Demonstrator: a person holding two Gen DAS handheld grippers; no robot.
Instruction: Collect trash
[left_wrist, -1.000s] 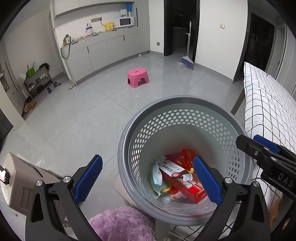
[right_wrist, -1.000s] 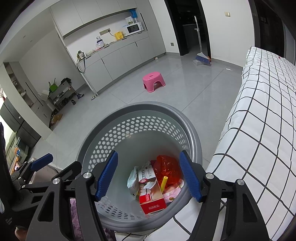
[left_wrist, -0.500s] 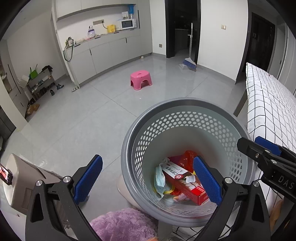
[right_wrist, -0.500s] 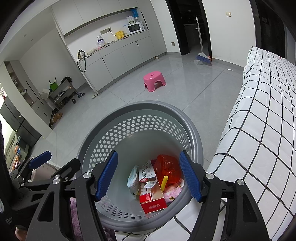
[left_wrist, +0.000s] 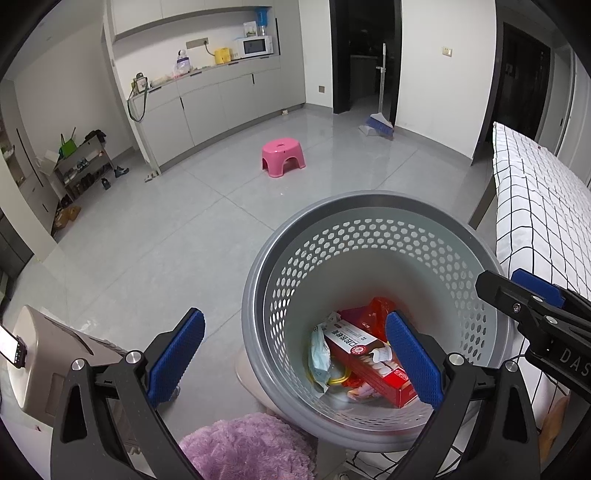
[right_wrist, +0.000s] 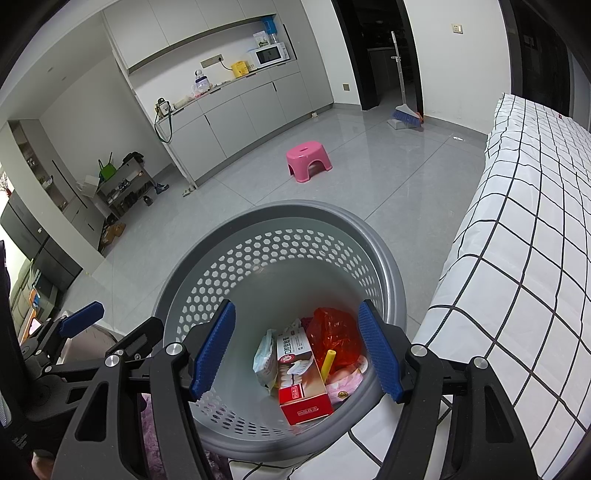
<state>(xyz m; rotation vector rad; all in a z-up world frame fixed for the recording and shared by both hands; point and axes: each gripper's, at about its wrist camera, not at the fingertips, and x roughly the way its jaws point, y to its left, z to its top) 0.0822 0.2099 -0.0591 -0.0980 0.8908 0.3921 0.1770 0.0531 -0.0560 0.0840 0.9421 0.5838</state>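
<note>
I look down over a round grey basket (left_wrist: 369, 240) with a perforated wall, seen from both wrist cameras. It stands on a pale grey tiled floor (left_wrist: 155, 236), just beside a bed (right_wrist: 524, 229) covered in white cloth with a black grid.

My left gripper (left_wrist: 295, 360) hangs above the basket's near-left rim with its jaws spread wide and nothing between them — one blue pad sits outside the rim over the floor, the other over the basket's inside. My right gripper (right_wrist: 297, 350) hangs above the basket's near side, jaws also apart and empty, both blue pads framing the contents below.

The trash lies at the bottom of the basket: a red and white box (right_wrist: 301, 380) lying flat, a crumpled red bag (right_wrist: 334, 334) behind it, a pale wrapper (right_wrist: 265, 360) to its left, and a short yellow tube (right_wrist: 328, 363) leaning by the bag. Something pink lies under the tube; I cannot tell what it is.

A fluffy purple rug (left_wrist: 251, 446) shows at the lower edge, near the basket. Further off, a pink stool (left_wrist: 282, 157) stands alone on the floor. A broom (left_wrist: 378, 122) leans by a dark doorway. Grey cabinets (left_wrist: 221, 107) line the far wall, with a microwave (left_wrist: 256, 46) on the counter.
</note>
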